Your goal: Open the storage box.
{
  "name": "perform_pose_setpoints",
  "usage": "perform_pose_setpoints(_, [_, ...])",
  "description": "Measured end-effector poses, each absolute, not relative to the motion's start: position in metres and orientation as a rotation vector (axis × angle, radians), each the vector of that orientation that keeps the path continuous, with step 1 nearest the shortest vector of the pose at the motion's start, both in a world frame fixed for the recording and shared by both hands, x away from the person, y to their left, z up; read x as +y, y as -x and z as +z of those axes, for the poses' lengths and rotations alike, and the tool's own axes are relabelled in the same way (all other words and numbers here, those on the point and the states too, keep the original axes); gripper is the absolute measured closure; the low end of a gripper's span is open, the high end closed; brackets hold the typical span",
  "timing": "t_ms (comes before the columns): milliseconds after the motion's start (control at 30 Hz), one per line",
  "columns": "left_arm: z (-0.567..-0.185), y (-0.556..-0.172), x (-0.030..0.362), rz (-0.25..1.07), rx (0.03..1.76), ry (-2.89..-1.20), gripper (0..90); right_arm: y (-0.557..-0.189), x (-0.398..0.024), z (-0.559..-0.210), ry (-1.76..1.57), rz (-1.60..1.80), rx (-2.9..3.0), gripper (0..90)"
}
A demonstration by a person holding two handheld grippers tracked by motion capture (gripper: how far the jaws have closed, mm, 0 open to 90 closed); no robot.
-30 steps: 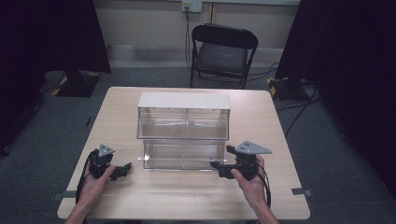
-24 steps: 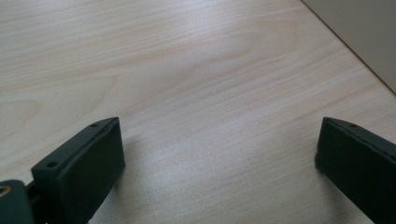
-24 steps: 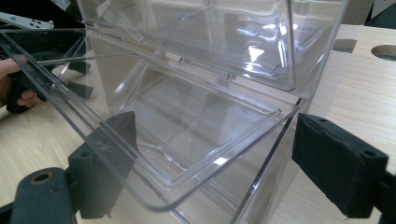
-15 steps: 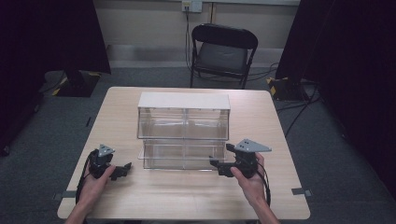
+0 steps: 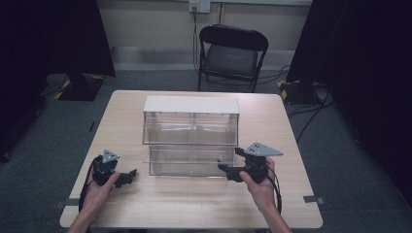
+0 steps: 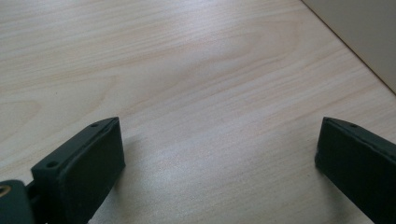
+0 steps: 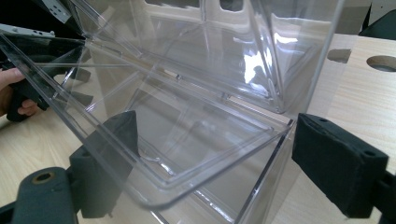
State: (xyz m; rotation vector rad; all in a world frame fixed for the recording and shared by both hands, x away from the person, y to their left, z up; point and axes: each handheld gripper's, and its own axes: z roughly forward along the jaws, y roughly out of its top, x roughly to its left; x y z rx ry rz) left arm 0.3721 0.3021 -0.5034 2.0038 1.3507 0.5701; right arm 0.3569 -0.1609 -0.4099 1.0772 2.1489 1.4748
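Dark-curtained room, grey floor, black folding chair (image 5: pixel 232 54) behind a light wood table (image 5: pixel 160 204). Clear acrylic two-tier bin organiser (image 5: pixel 191 136) with white top stands mid-table; lower bin flap tilted open toward the person. Right gripper (image 5: pixel 228 171) at the organiser's front right corner, jaws wide, straddling the flap's edge. Left gripper (image 5: pixel 127 176) near the front left, apart from it, jaws wide over bare wood

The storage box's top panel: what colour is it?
White, on the clear storage box's top panel; best in the high view.
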Motion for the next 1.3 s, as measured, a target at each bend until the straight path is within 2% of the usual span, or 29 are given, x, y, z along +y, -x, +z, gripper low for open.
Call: perform_pose_setpoints(1300, [-0.503, -0.372, 0.302, 0.569, 1.351, -2.004, 0.7, -0.365, -0.157, -0.398, -1.059, 1.509, 2.132, 13.9])
